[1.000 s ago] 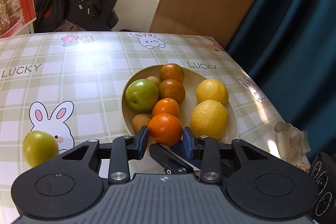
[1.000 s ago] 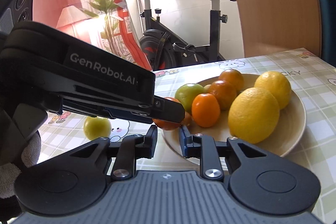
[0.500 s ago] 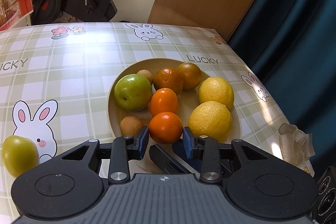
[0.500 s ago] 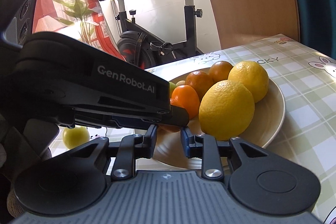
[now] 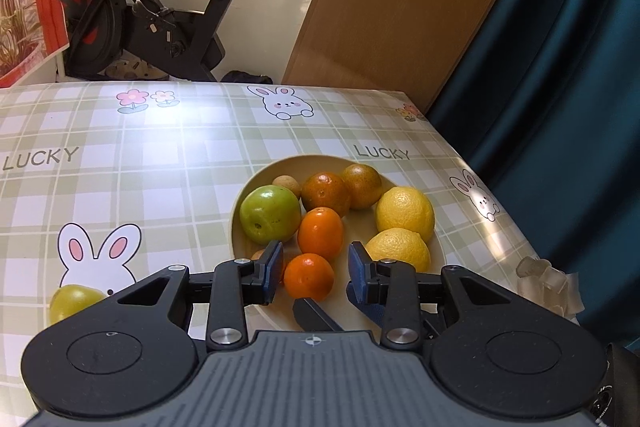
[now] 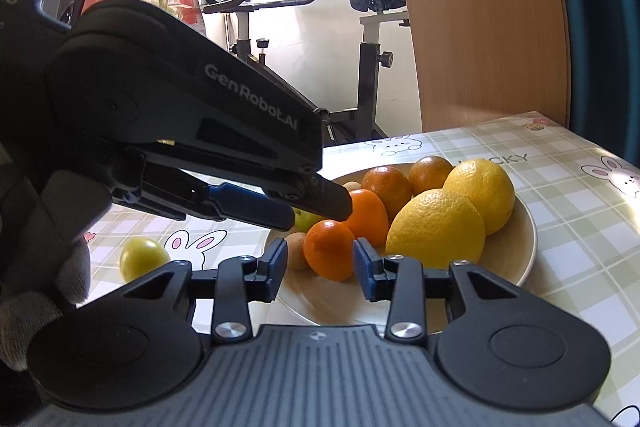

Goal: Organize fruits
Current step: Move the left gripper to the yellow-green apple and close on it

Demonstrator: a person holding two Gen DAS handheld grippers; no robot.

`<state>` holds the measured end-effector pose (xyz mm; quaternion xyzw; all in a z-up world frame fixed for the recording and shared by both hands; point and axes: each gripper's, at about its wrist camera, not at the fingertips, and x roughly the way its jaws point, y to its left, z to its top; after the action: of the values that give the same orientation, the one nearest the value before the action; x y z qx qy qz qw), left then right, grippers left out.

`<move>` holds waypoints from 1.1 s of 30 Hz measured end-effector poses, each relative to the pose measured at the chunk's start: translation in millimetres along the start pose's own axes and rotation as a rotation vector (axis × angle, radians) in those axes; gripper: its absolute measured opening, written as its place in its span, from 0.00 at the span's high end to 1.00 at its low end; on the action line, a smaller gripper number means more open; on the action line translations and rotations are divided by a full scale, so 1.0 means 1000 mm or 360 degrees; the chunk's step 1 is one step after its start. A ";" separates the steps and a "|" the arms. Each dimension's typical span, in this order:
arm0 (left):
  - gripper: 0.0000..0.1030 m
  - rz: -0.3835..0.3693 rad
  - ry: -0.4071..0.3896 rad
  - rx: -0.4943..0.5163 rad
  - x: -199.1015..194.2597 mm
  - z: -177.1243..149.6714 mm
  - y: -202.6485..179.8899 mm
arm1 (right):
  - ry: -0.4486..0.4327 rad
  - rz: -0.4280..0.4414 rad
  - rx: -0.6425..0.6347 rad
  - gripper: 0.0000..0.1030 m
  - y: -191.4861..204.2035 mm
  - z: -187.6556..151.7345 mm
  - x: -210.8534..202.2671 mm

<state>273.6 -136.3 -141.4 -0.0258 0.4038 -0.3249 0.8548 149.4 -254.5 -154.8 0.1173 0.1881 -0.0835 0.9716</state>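
My left claw [image 5: 312,273] hangs over the 6 o'clock edge of the plate [image 5: 400,311], its fingers apart with the nearest orange [image 5: 310,275] framed between them; the pads do not press on it. My right claw [image 6: 320,265] has just been opening and now stands apart too, the same orange showing in its gap, untouched.

On the plate I count two lemons [image 5: 405,213] at 3 o'clock, two bright oranges down the middle, two darker tangerines [image 5: 326,193] at 12 o'clock, one green apple [image 5: 270,213] at 9 o'clock, and two small brown fruits [image 5: 286,184], one at 11 o'clock, one at 7 o'clock half hidden behind my left finger.

One more green fruit [image 5: 74,301] lies alone on the table [image 5: 160,167], well apart from the plate toward 8 o'clock.
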 end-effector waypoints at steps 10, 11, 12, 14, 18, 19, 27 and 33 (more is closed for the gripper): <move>0.63 0.0079 -0.0069 -0.0075 -0.044 0.001 0.046 | -0.0003 0.0107 -0.0080 0.62 0.012 0.002 0.004; 0.63 0.0091 -0.0076 -0.0090 -0.047 0.001 0.051 | 0.0003 0.0130 -0.0095 0.62 0.015 0.002 0.005; 0.63 0.0109 -0.0083 -0.0105 -0.051 -0.001 0.057 | 0.0011 0.0157 -0.0112 0.62 0.018 0.001 0.007; 0.63 0.0139 -0.0094 -0.0130 -0.057 -0.003 0.068 | 0.0021 0.0200 -0.0155 0.62 0.025 0.000 0.008; 0.63 0.0182 -0.0105 -0.0184 -0.066 -0.008 0.088 | 0.0045 0.0272 -0.0228 0.62 0.037 -0.002 0.013; 0.63 0.0192 -0.0109 -0.0198 -0.068 -0.009 0.092 | 0.0050 0.0286 -0.0244 0.62 0.041 -0.003 0.014; 0.63 0.0226 -0.0149 -0.0267 -0.080 -0.013 0.112 | 0.0123 0.0366 -0.0316 0.60 0.058 -0.005 0.027; 0.63 0.0246 -0.0167 -0.0320 -0.083 -0.016 0.123 | 0.0167 0.0420 -0.0358 0.60 0.072 -0.006 0.038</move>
<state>289.4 11.6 -133.7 -0.0971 0.3897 -0.2143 0.8904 196.8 -188.5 -160.7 0.0356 0.2296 0.0726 0.9699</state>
